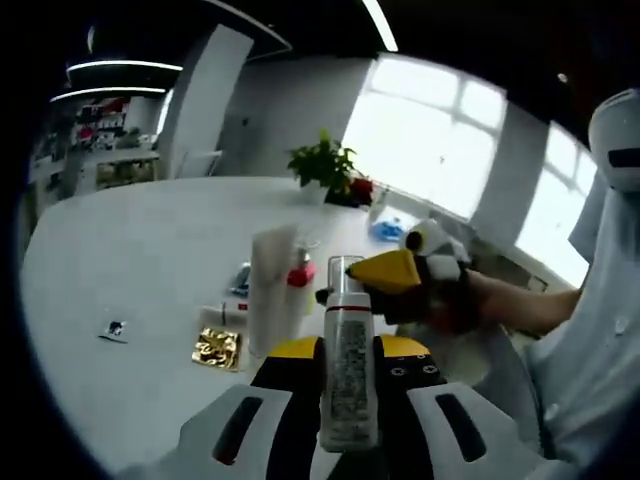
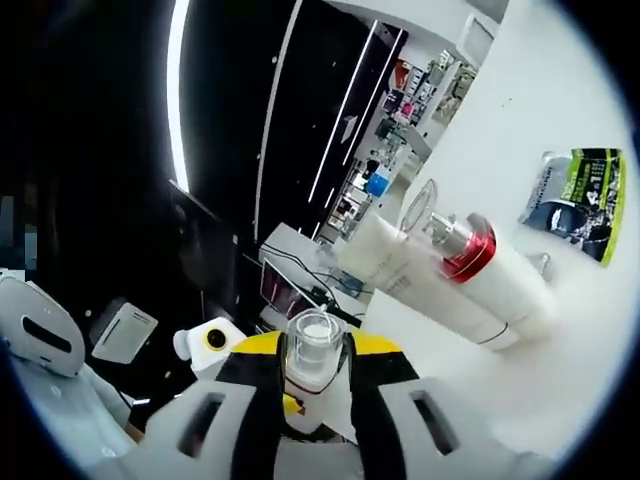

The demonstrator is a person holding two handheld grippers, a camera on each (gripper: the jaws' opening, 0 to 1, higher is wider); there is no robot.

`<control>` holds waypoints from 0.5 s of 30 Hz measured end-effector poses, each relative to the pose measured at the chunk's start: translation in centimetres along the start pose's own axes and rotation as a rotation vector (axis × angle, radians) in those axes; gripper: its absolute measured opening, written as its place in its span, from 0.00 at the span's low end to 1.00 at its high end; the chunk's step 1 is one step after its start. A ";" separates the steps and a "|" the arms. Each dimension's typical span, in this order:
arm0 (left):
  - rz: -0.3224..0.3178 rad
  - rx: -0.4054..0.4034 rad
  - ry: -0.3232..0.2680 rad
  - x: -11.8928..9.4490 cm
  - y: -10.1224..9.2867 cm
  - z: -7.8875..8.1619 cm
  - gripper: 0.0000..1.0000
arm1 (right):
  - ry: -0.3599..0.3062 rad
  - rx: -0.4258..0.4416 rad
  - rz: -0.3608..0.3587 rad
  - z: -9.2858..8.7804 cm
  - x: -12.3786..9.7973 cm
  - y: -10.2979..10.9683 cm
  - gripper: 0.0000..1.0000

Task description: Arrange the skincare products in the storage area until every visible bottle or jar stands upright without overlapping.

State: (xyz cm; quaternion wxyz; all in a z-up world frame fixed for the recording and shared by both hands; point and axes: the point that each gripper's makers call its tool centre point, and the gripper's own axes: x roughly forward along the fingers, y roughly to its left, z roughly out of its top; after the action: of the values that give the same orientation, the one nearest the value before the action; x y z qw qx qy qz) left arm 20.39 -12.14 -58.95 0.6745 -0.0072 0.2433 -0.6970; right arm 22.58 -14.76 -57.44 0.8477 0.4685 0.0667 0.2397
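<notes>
My left gripper [image 1: 348, 347] is shut on a slim bottle [image 1: 348, 395] with a grey speckled label, held upright above the white table [image 1: 130, 250]. The bottle's clear cap [image 1: 343, 268] is at its top, and my right gripper [image 1: 396, 272] comes in from the right with its yellow tips against that cap. In the right gripper view the clear cap [image 2: 314, 330] sits between the jaws of my right gripper [image 2: 315, 350], which close on it. On the table stand a tall white tube [image 1: 272, 292] and a red-collared pump bottle [image 1: 300, 274], seen tilted as the tube [image 2: 400, 265] and bottle [image 2: 470, 252].
A gold foil packet [image 1: 217, 348] and a small sachet [image 1: 115, 328] lie on the table near the tube. A green sachet [image 2: 578, 195] lies beyond the bottles. A potted plant [image 1: 325, 165] stands at the far edge. A person's arm [image 1: 520, 305] reaches in from the right.
</notes>
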 end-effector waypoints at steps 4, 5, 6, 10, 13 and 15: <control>-0.013 -0.009 -0.002 0.3 -0.2 -0.1 0.15 | -0.001 -0.017 -0.001 0.3 -0.1 0.1 0.24; -0.013 -0.007 0.003 0.4 -0.2 -0.2 0.15 | 0.002 -0.021 -0.002 0.3 -0.1 0.0 0.23; -0.013 -0.007 0.006 0.5 -0.1 -0.3 0.16 | 0.006 -0.025 -0.003 0.3 -0.1 0.0 0.23; 0.003 0.054 0.060 1.0 0.0 -1.1 0.16 | 0.050 -0.104 -0.029 0.0 -0.1 0.0 0.21; 0.011 0.075 0.079 1.4 0.2 -1.5 0.16 | 0.082 -0.189 -0.060 -0.1 0.1 0.0 0.20; 0.020 0.101 0.092 1.7 0.3 -1.7 0.17 | 0.104 -0.248 -0.078 -0.1 0.1 0.1 0.20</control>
State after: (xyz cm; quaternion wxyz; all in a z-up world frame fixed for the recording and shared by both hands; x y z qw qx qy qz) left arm 19.97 -13.14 -61.09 0.6689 0.0614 0.2386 -0.7013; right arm 22.62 -14.56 -57.44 0.9032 0.3441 0.0986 0.2367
